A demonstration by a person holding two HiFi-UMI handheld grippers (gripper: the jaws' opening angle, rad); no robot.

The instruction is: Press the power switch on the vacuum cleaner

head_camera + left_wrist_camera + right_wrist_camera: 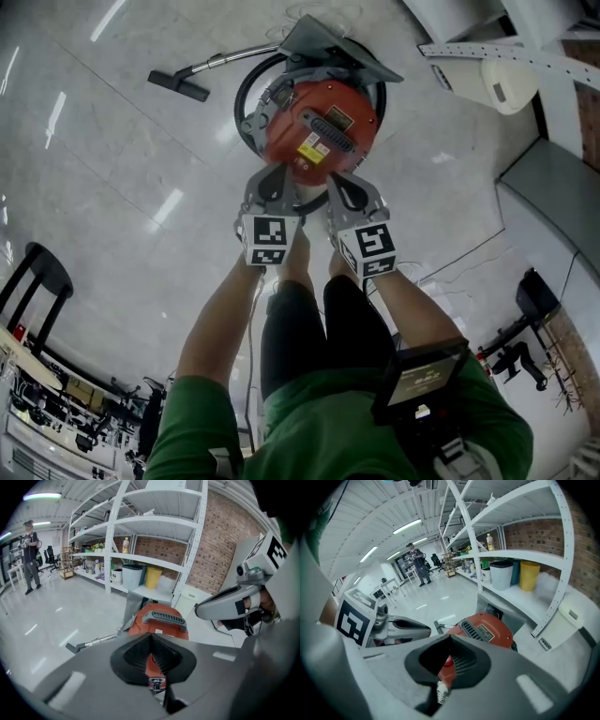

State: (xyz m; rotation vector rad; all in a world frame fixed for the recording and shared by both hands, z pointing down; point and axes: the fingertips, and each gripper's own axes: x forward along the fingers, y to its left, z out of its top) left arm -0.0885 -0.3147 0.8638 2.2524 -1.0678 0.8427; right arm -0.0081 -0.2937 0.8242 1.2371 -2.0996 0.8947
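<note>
A black floor nozzle lies toward the upper left of the glossy pale floor. It is fitted to a shiny metal tube that runs right toward the machine. A black hose loops round the round red vacuum cleaner, which stands on the floor at the upper middle. It has a dark ribbed handle on top and a yellow label on its near side.

The left gripper, grey with a marker cube behind it, is held over the cleaner's near left edge. Its jaws are closed tip to tip with nothing between them, and the red body shows beyond, through the gap between the black pads. The right gripper is close beside it at the near right edge. Its jaws are likewise pressed together and empty. Whether either tip touches the casing cannot be made out.

White metal shelving stands at the upper right, just beyond the cleaner.
</note>
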